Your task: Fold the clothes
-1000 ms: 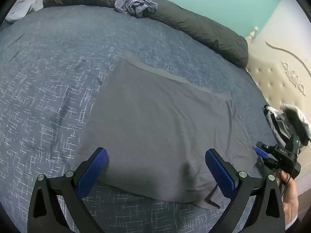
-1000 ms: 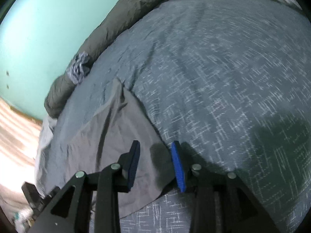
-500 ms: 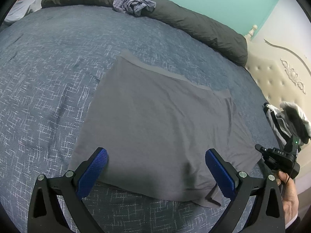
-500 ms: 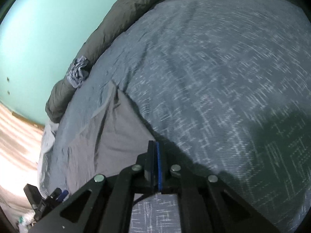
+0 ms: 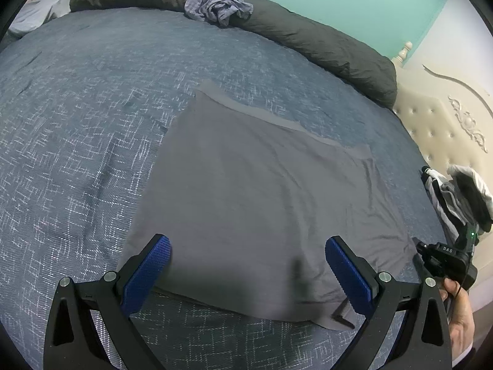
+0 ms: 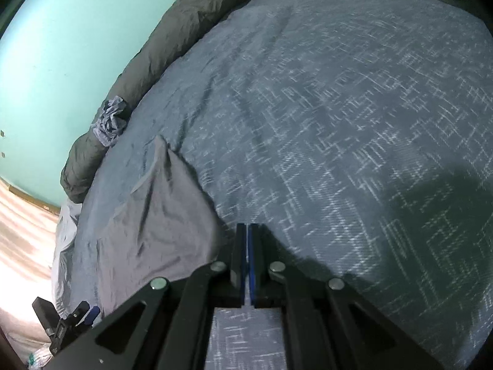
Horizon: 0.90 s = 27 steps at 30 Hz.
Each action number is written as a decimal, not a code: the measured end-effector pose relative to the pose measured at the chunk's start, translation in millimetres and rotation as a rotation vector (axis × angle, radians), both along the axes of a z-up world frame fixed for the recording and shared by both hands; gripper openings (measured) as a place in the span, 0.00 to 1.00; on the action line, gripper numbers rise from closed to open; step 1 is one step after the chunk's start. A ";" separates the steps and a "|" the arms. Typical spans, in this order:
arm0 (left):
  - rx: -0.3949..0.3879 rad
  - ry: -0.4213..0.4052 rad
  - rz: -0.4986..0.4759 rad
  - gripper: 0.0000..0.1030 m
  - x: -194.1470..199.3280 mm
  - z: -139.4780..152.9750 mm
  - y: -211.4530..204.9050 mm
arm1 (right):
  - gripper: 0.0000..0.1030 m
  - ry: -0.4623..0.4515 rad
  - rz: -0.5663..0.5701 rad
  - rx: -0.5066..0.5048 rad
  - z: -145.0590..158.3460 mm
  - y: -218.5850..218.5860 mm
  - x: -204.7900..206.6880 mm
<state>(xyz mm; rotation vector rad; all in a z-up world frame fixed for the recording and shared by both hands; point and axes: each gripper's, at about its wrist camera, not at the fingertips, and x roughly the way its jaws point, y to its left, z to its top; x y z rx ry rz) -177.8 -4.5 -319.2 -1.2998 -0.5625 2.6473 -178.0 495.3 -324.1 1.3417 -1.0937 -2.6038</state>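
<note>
Pinched: right gripper (image 6: pixel 247 237) fingers clamped on grey garment (image 5: pixel 265 203) corner; left gripper (image 5: pixel 246 265) fingers apart. Next, carry corner across.

A plain grey garment (image 5: pixel 262 203) lies on the bed's blue cover (image 5: pixel 77 129) flecked with white hatching. At 12 o'clock, a dark grey duvet (image 5: pixel 308 40) meets a mint-green wall (image 5: pixel 339 0). Blue pads (image 5: pixel 348 274) line the black left hand-held gripper (image 5: pixel 246 274).

"DAS" on the right gripper (image 5: pixel 443 254) body
</note>
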 end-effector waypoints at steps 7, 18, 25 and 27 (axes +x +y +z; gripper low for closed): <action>-0.002 0.002 -0.005 1.00 0.7 0.8 -0.1 | 0.04 0.031 -0.011 -0.019 12.1 -0.5 -0.7; 0.001 -0.005 -0.008 1.00 2.0 -3.0 -1.1 | 0.26 -0.001 0.013 -0.013 0.4 -19.9 0.1; -0.003 -0.003 -0.020 1.00 -0.7 -3.1 7.2 | 0.04 -0.001 0.021 -0.043 -5.5 -23.9 3.7; -0.004 -0.004 -0.021 1.00 -1.1 -3.4 8.0 | 0.03 0.018 0.005 -0.046 -1.9 -19.7 8.9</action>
